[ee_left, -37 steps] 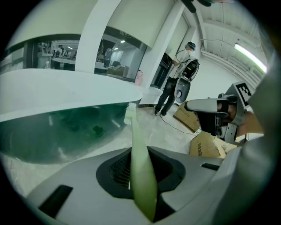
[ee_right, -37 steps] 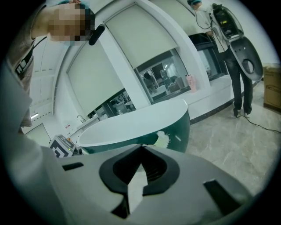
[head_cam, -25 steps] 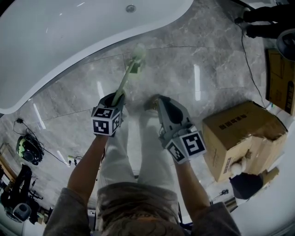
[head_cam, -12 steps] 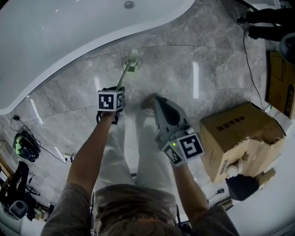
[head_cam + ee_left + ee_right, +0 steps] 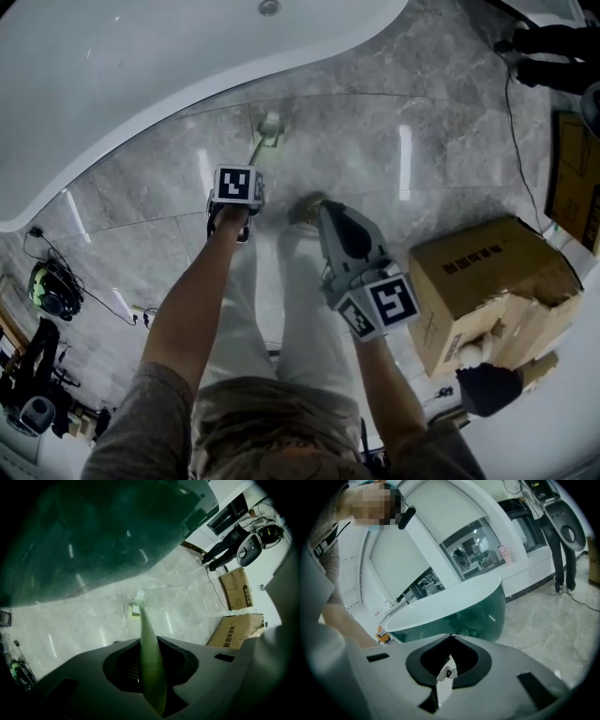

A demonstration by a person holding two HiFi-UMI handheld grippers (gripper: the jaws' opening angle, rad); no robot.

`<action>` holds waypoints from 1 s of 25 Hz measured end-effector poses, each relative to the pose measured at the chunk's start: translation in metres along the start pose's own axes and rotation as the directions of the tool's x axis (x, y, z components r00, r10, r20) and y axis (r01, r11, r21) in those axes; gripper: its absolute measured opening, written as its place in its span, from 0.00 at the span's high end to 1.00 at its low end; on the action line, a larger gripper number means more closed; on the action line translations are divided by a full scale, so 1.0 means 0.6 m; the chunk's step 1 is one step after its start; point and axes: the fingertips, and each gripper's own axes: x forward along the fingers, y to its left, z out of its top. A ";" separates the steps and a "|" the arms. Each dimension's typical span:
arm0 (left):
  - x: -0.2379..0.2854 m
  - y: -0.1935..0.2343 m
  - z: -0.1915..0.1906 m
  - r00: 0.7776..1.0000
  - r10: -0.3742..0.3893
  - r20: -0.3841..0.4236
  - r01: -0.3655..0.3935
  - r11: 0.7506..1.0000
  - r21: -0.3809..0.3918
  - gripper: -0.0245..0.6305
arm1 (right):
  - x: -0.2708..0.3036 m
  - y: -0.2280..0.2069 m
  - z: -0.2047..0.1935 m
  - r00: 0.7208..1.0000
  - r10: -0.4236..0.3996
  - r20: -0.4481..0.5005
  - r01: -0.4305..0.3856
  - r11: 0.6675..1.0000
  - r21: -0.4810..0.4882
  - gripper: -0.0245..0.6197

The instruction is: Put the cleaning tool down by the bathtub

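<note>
Left gripper [image 5: 147, 653] clamped on the green handle of the cleaning brush [image 5: 263, 139]. Long axis aimed down and away toward the bathtub [image 5: 141, 75], bristle head low beside it. Right gripper [image 5: 451, 638] jaws together, empty.

The right claw [image 5: 451, 638] fills the bottom of the view. Its two jaws meet at the tips, and nothing is held between them. Just past the tips stands the bathtub [image 5: 459, 604], white on top and dark green on its side. It sits on the grey stone floor [image 5: 548, 620], which spreads out to the right. A thin black cable [image 5: 583, 603] lies on the floor near two dark legs [image 5: 562, 559]. A person's arm [image 5: 342, 616] reaches down at the left.
</note>
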 end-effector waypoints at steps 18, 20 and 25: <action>0.081 0.005 0.032 0.971 0.092 -0.219 -0.104 0.993 -0.046 0.85 | 0.000 -0.063 0.006 0.999 0.012 -0.030 -0.011 0.999 0.030 0.96; 0.085 0.006 0.026 0.968 0.088 -0.234 -0.106 0.992 -0.066 0.85 | -0.002 -0.066 0.007 1.000 0.012 -0.029 -0.011 0.999 0.033 0.96; 0.087 0.001 0.019 0.966 0.061 -0.250 -0.087 0.992 -0.094 0.85 | -0.001 -0.071 0.011 0.999 0.014 -0.031 -0.013 0.999 0.036 0.96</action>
